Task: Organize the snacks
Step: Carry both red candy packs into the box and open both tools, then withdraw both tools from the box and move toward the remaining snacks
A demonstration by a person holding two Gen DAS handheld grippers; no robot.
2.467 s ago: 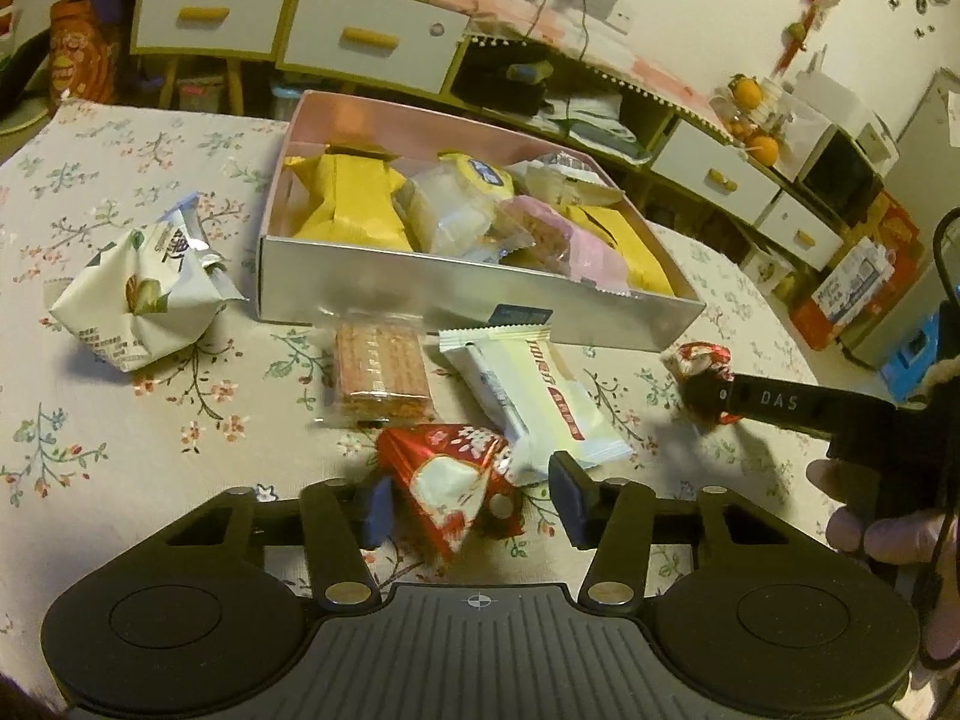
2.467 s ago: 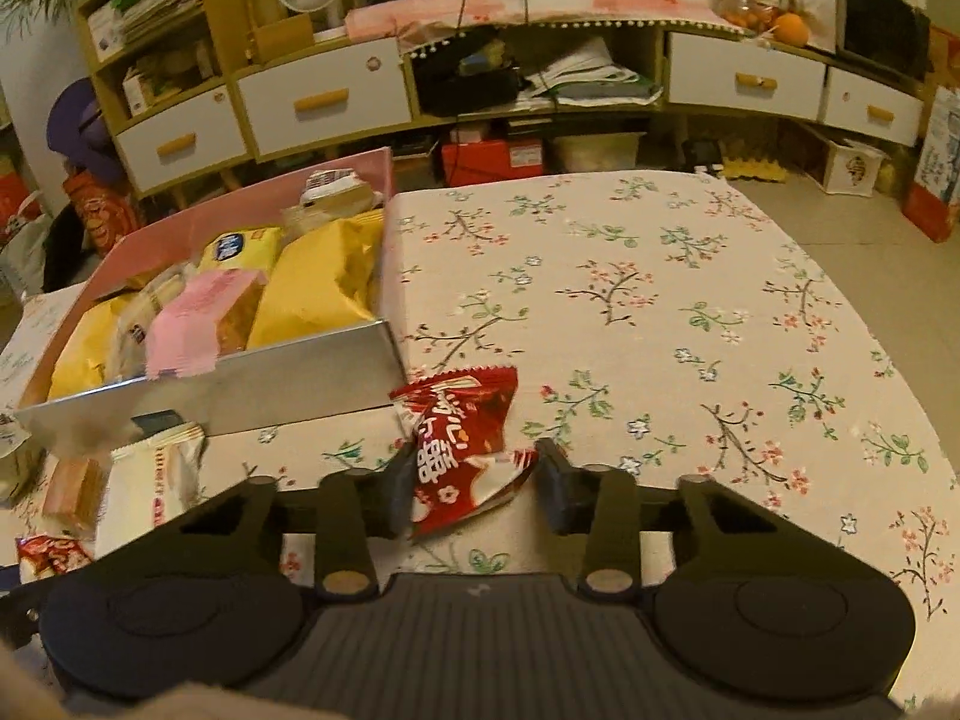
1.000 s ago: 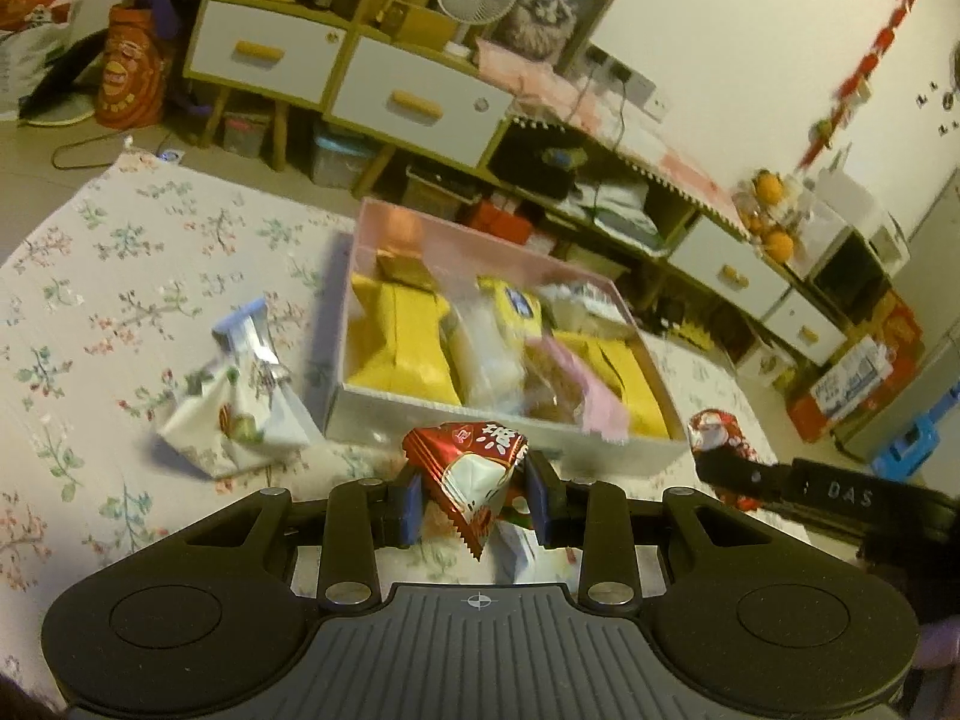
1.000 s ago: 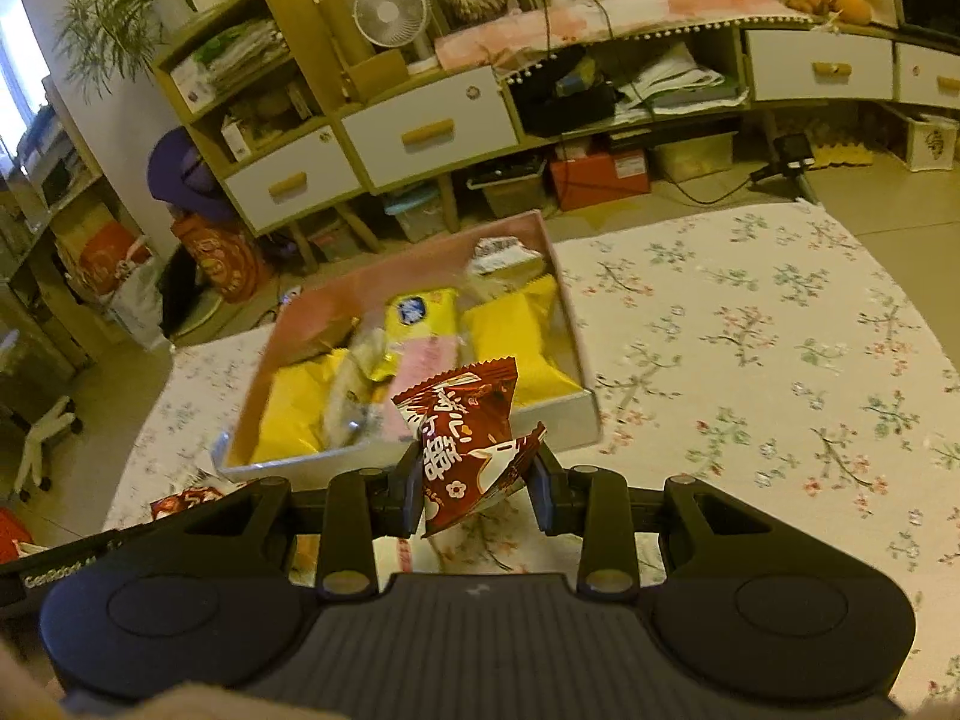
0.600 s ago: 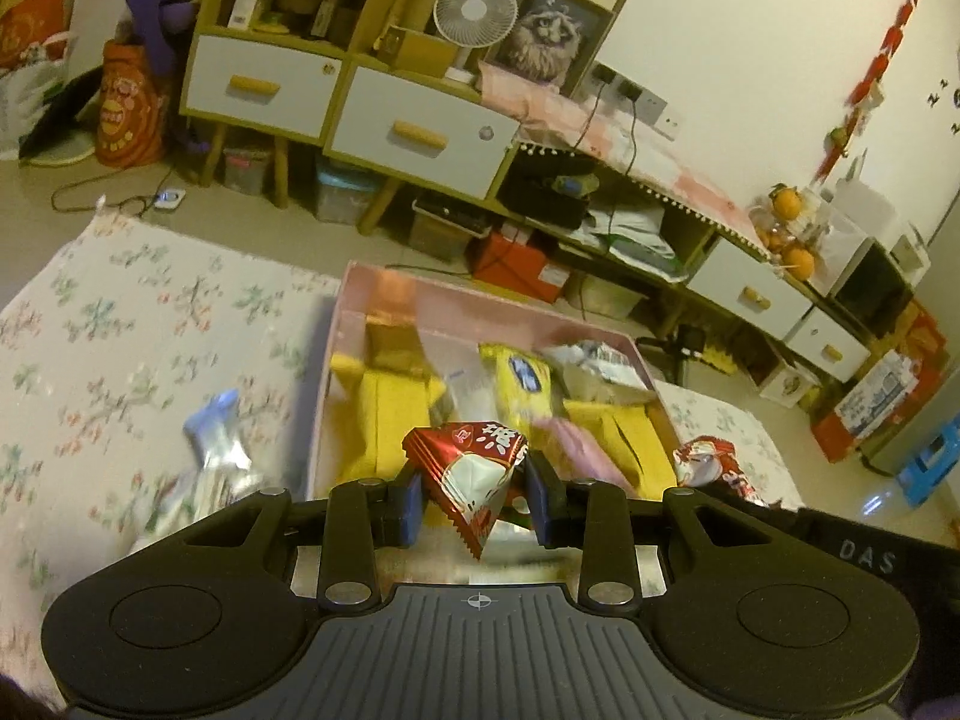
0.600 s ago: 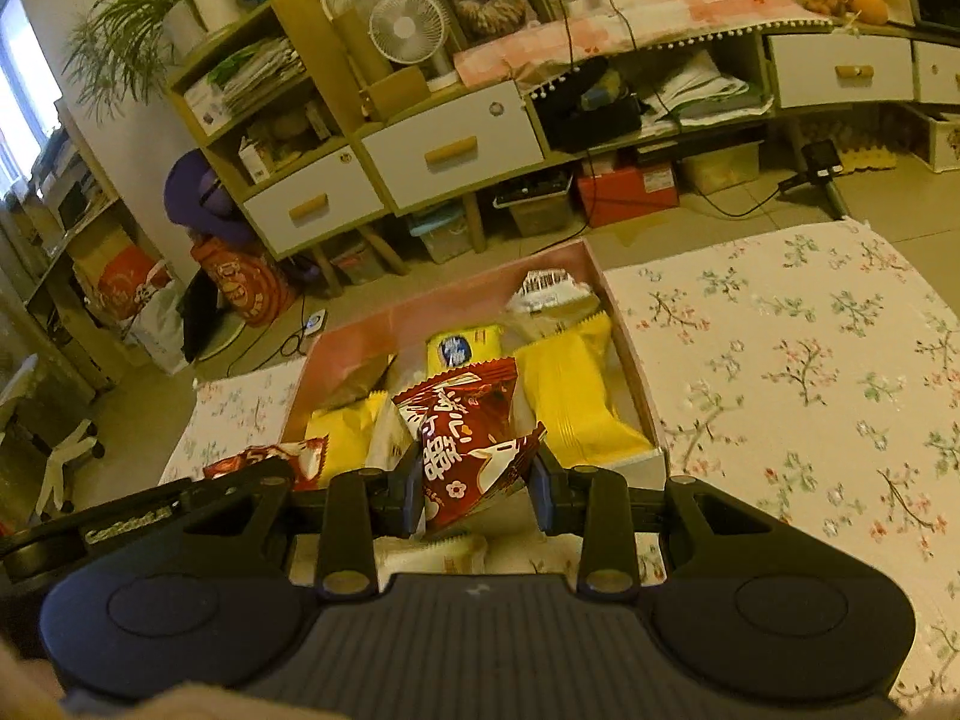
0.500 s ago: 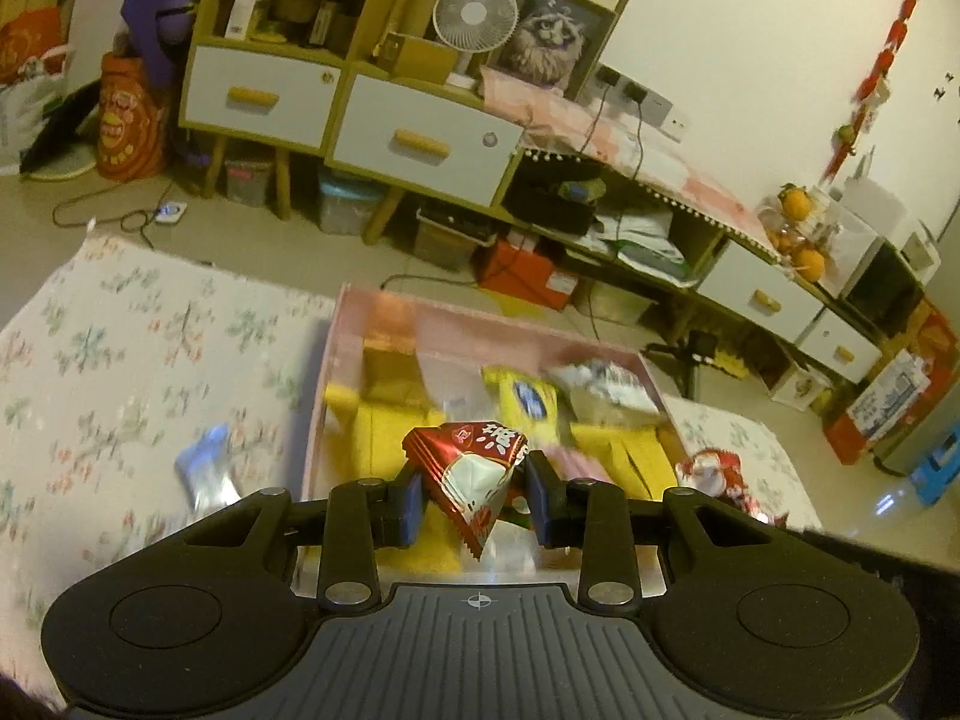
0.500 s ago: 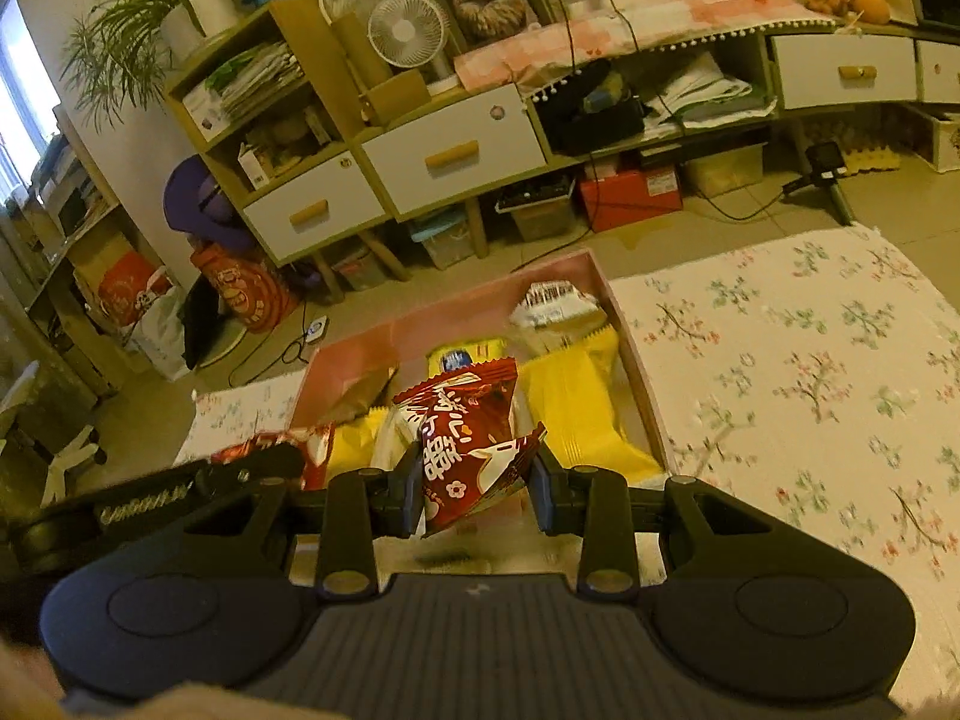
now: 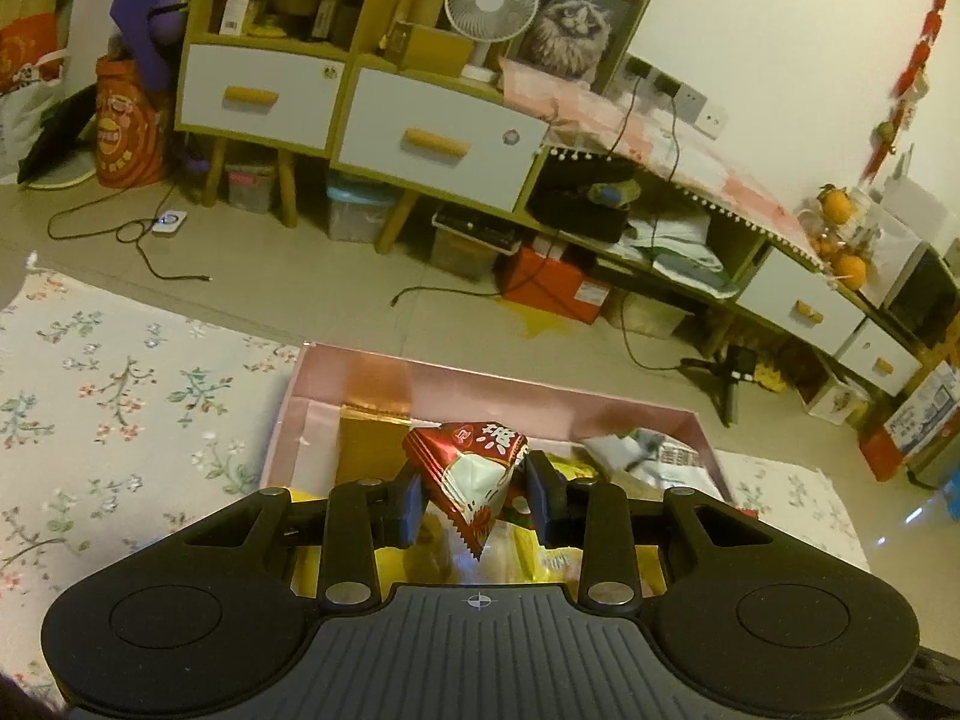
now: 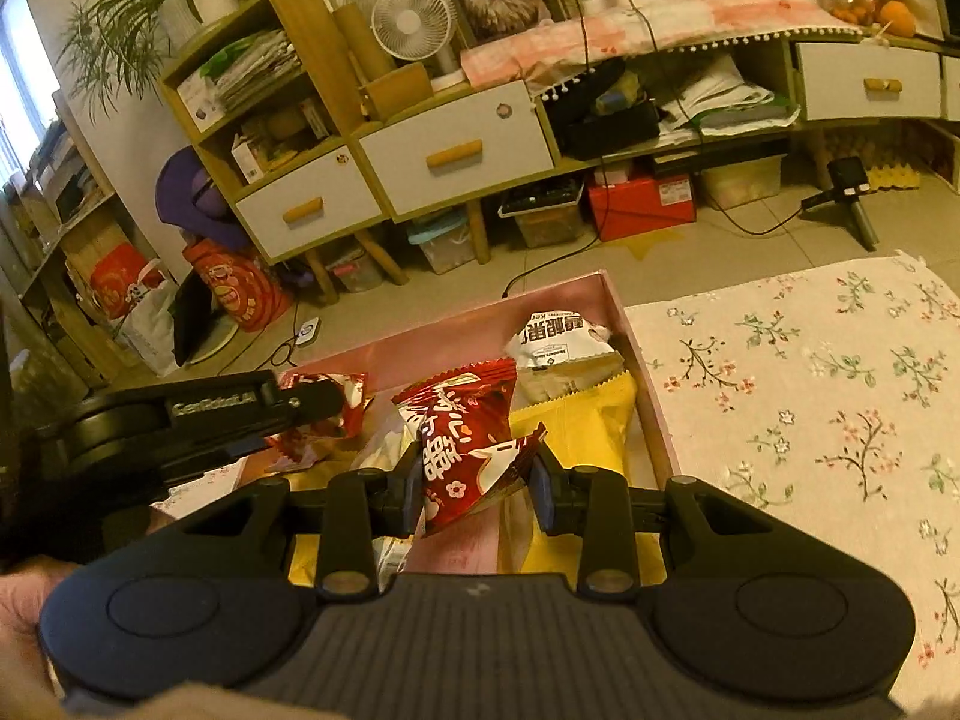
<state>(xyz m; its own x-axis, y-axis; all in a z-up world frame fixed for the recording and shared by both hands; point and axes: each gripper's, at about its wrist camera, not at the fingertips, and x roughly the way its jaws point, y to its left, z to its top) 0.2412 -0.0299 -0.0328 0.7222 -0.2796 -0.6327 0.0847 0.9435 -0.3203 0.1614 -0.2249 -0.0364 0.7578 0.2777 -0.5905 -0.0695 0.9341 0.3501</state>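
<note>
My left gripper [image 9: 477, 495] is shut on a red and white snack packet [image 9: 471, 468], held in the air over the pink box [image 9: 480, 381]. In the right wrist view the right gripper [image 10: 477, 489] is shut on another red snack packet [image 10: 468, 438] above the same pink box [image 10: 651, 396]. The left gripper [image 10: 300, 402] with its red packet [image 10: 324, 414] shows there at the left, over the box's left part. Inside the box lie yellow packets [image 10: 579, 420] and a white packet with dark print [image 10: 561, 345].
The box sits on a floral tablecloth [image 10: 810, 408], which spreads to its right and, in the left wrist view, to its left [image 9: 120, 408]. Beyond the table edge are floor, cables, drawer cabinets [image 9: 432, 138] and a fan [image 9: 492, 0]. A hand [image 10: 24, 612] shows at lower left.
Both grippers have carried their red packets forward from the near side of the box to above its inside. The loose packets on the cloth have dropped out of view.
</note>
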